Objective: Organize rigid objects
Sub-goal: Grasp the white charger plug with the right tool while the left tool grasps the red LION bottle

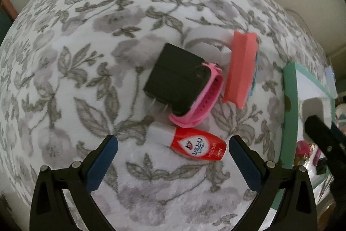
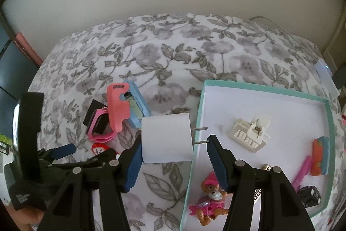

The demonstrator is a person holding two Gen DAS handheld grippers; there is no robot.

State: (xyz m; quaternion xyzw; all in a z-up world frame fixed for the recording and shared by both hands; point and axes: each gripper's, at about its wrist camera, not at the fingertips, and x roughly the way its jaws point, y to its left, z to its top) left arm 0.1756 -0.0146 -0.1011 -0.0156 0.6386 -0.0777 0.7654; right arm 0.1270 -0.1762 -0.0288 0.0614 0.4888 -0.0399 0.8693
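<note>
My right gripper [image 2: 173, 144] carries the white charger [image 2: 166, 138], its left pad flat against the block's side. The prongs point toward the right pad, and 1 prong tip seems to meet it, so I judge the grip to run end to end along the charger. It hangs just at the teal rim of the tray [image 2: 195, 133], at about 12 o'clock from my wrist, not yet over the tray's white floor.

My left gripper [image 1: 173, 143] stands with jaws apart, pointing steeply down at the bed [image 1: 64, 79]. The red stain-remover bottle [image 1: 190, 142] lies between the pads, touched by neither as far as I can see.

Further out at 12 o'clock from that bottle lies the remaining heap: a black charger [image 1: 173, 77] resting on a pink watch [image 1: 194, 105], and at 1 o'clock a coral holder [image 1: 240, 70] with a blue piece behind it.

In the tray already: a white hair claw [image 2: 249, 133], a pup figure [image 2: 209, 198], an orange and blue block [image 2: 321, 155], a pink pen [image 2: 302, 172], a black die [image 2: 309, 196] and 1 or 2 small items I cannot make out.

I judge the sorting more than half done, with 1 item in transit and 4 or so left on the bed.
</note>
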